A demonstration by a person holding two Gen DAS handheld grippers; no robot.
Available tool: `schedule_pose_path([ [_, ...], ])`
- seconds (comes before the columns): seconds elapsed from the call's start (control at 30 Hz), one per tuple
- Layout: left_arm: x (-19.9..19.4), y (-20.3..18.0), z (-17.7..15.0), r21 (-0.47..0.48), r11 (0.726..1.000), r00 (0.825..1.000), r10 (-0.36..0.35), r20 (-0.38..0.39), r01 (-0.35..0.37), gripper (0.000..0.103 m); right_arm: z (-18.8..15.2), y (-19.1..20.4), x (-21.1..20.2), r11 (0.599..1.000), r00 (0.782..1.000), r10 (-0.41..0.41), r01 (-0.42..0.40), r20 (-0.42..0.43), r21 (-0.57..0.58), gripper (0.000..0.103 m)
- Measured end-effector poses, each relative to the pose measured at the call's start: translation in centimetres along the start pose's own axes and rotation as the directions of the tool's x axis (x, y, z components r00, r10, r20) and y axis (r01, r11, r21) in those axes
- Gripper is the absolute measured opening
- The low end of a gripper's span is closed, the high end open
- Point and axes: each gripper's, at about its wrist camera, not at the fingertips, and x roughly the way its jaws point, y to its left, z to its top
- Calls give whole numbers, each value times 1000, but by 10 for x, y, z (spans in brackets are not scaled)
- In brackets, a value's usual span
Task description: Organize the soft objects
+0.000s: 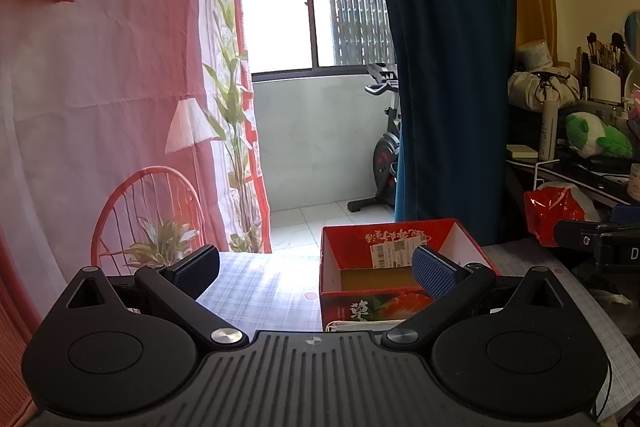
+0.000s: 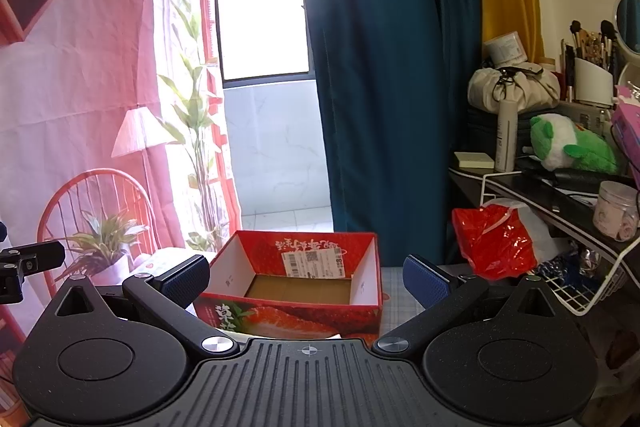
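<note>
Left wrist view: you are holding the left gripper (image 1: 316,269) with its fingers spread wide and nothing between them, facing the red box (image 1: 400,267) that is sitting open on the checked table (image 1: 260,287). Your right gripper (image 2: 308,283) is likewise gaping wide and carrying nothing, pointing at the same box (image 2: 296,279). A green-and-white plush (image 2: 568,143) is lying on the cluttered shelf (image 2: 520,183) to the right, well apart from the box, with a red bag (image 2: 494,241) hanging below it.
</note>
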Motion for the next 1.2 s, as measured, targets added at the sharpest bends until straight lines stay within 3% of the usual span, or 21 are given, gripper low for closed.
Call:
schedule_pose_path([
  [1.2, 4, 2, -5, -16, 1000, 1000, -2, -21, 2, 103, -3, 2, 1, 1000, 1000, 8, -8, 0, 4, 103],
])
